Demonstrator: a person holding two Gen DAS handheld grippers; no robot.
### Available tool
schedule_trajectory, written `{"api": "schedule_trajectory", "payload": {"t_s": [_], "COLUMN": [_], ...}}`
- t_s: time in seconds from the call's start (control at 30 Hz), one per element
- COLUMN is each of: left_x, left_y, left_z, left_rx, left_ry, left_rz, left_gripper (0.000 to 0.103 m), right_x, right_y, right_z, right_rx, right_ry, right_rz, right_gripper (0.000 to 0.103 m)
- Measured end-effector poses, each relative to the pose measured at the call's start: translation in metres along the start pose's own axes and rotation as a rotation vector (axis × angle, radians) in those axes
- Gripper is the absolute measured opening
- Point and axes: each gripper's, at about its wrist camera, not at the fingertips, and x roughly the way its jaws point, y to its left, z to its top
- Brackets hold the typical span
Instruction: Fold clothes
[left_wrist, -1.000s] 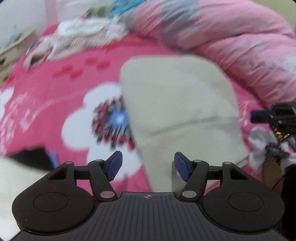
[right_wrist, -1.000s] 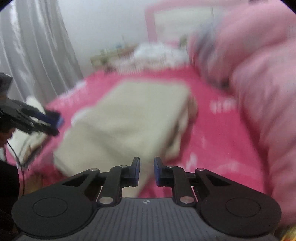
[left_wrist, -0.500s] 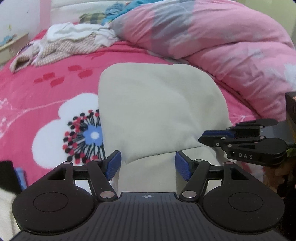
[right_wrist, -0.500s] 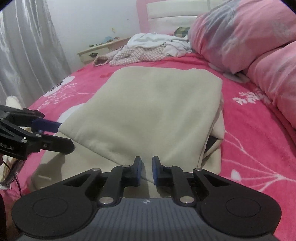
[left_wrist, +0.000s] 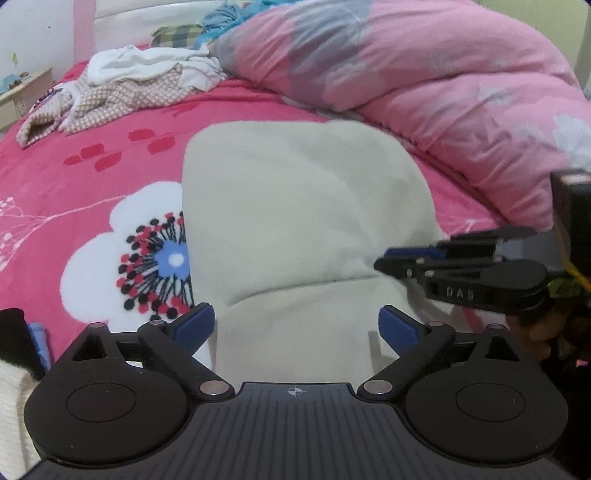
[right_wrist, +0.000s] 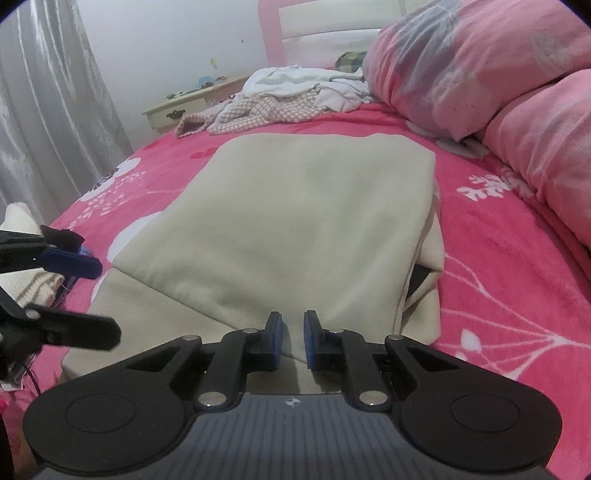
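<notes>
Fabric edges are the hardest thing for you to read here: the cream garment (right_wrist: 295, 221) lies folded on the pink floral bed (right_wrist: 517, 295), but its nearest hem runs under your right gripper (right_wrist: 291, 339) and out of sight behind the gripper body. On the near right side a dark gap opens between the upper and lower layers, and you cannot tell what sits inside it. In the left wrist view the same cream garment (left_wrist: 295, 221) fills the middle, an upper flap ending in a soft curved edge across a lower layer that disappears beneath your left gripper (left_wrist: 295, 328).

Your left gripper stands wide apart over that lower layer, with nothing between its blue pads. Your right gripper has its pads drawn close with a narrow slit left between them; cloth shows through the slit, yet whether any is pinched cannot be told. From the left wrist view the right gripper (left_wrist: 391, 260) comes in from the right edge at the garment's near right corner, partly cut off.

Far across the bed, a heap of checked and white clothes (right_wrist: 288, 99) lies crumpled beside the pink duvet (right_wrist: 480, 74). A pale nightstand (right_wrist: 184, 107) sits far left, its top items too small to name.
</notes>
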Motion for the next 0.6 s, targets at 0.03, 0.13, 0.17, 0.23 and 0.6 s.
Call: {"api": "schedule_trajectory", "payload": {"t_s": [0.03,0.13,0.17,0.23,0.6], "left_x": [-0.002,-0.008,-0.010,-0.012,-0.014], "left_y": [0.002,0.007,0.008,0.010,0.012], "left_z": [0.001,0.004,0.005,0.007,0.010], "left_rx": [-0.012,-0.043,-0.054,-0.068,-0.078], "left_ry": [-0.012,-0.034,-0.039,-0.044,-0.047], "left_rz": [0.003,0.015,0.020,0.032,0.049], "left_gripper": [0.101,0.103,0.103,0.103,0.103], "right_x": [0.000,-0.001,-0.001,-0.002,-0.008], "right_y": [0.000,-0.003,-0.004,-0.005,0.003], "right_z": [0.000,0.003,0.004,0.006,0.011], "right_rx": [0.004,0.020,0.028,0.042,0.013], "right_ry": [0.002,0.013,0.017,0.027,0.015], "right_rz": [0.002,0.014,0.017,0.024,-0.011], "right_gripper": [0.014,0.014,0.015,0.017,0.044]}}
